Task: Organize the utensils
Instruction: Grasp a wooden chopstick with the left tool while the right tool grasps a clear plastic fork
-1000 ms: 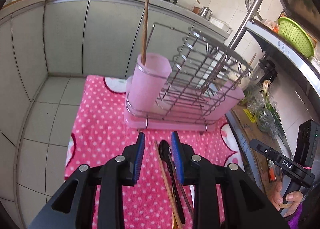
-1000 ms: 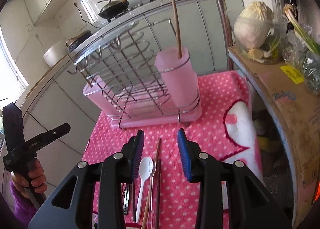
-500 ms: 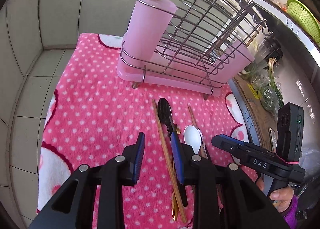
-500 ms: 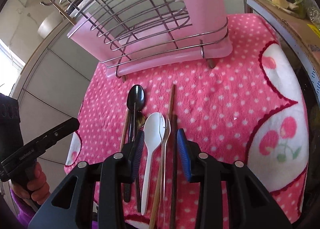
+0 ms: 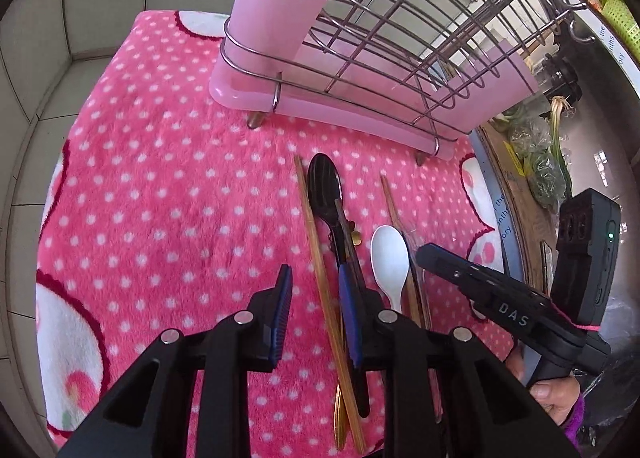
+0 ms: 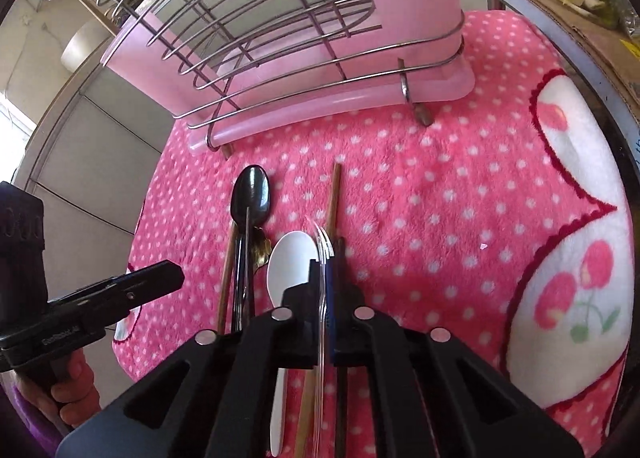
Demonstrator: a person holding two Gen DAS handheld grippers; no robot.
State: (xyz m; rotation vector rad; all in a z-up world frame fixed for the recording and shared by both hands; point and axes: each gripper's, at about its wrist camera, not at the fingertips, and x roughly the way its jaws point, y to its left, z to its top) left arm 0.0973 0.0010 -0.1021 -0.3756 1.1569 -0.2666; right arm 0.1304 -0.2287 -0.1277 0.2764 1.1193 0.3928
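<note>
Picking is the step in hand: both grippers are low over a row of utensils lying side by side on the pink polka-dot towel [image 5: 168,194], just in front of the wire dish rack [image 5: 400,38] with its pink utensil cup [image 5: 288,2] at the upper middle of the left wrist view. In the right wrist view the right gripper [image 6: 323,298] has its 2 blue pads drawn together on the thin handle of the clear plastic fork [image 6: 322,242], whose tines curve up at frame centre; the white spoon [image 6: 290,262] lies just left of it and a dark chopstick [image 6: 340,254] just right, so close that I cannot tell whether the grip has caught only the fork. In the left wrist view the left gripper [image 5: 316,306] has its jaws apart and closing, with a wooden chopstick [image 5: 316,242] lying between them and the black spoon [image 5: 326,194] running under the right-hand pad; the pads do not yet press on anything. A second wooden chopstick [image 5: 394,210] lies further right, beside the white spoon. By my reading, the sorting is at an early stage, since most pieces are on the towel. Next, the right hand would need to lift the fork straight up without dragging its neighbours, then tip it handle-down into the cup; the left must finish closing on 1 item only.
</note>
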